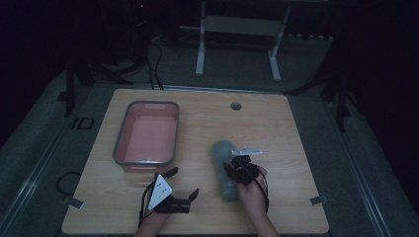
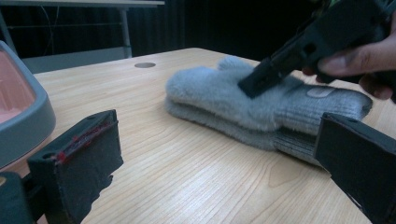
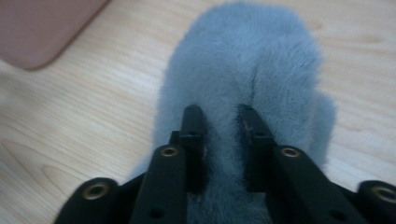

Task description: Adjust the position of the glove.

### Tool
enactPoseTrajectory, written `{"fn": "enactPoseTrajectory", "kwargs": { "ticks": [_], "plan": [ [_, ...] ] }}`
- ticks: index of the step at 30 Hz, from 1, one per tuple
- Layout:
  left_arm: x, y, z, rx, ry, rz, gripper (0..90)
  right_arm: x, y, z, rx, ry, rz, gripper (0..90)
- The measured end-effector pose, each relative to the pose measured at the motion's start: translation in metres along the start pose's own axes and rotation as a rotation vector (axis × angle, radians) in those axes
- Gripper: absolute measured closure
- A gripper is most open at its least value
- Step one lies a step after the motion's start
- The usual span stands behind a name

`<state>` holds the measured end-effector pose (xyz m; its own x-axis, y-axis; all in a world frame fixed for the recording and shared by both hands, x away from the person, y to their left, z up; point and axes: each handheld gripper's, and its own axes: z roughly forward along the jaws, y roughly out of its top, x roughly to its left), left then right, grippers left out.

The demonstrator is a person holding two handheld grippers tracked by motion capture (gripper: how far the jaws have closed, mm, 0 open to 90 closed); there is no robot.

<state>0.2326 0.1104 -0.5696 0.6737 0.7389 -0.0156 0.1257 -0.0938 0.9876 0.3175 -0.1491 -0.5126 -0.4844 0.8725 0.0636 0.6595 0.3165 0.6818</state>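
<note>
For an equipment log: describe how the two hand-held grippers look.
Both are black with two flat jaws. The left hand-held gripper carries a pale three-cornered plate, and its pads show red marks. The right hand-held gripper has brass-coloured rivets and a black cable.

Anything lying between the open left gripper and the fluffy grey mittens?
Nothing: in the left gripper view, bare light wooden table runs from the left gripper to the fluffy grey mittens.
</note>
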Motion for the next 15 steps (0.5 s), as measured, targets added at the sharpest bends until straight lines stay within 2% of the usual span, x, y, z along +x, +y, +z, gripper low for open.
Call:
{"fn": "enactPoseTrajectory", "kwargs": {
  "ticks": [2,7,12,15],
  "plan": [
    [0.0001,0.0,-0.0001,0.0,0.0,0.0,1.2,-0.0017,-0.0031,0.0042,0.007,0.007,0.005,68.4],
    [0.0006,0.0,-0.0002,0.001,-0.002,-0.005,1.3,-0.0015,-0.0079,0.009,0.019,0.0,-0.023,60.2],
    [0.0005,0.0001,0.0001,0.003,-0.002,-0.006,1.2,-0.003,-0.0091,0.0108,0.019,0.03,-0.026,48.0],
    [0.0001,0.0002,0.0004,0.007,-0.002,-0.001,1.2,-0.0046,-0.0099,0.0113,0.012,0.042,-0.031,44.6]
  ]
}}
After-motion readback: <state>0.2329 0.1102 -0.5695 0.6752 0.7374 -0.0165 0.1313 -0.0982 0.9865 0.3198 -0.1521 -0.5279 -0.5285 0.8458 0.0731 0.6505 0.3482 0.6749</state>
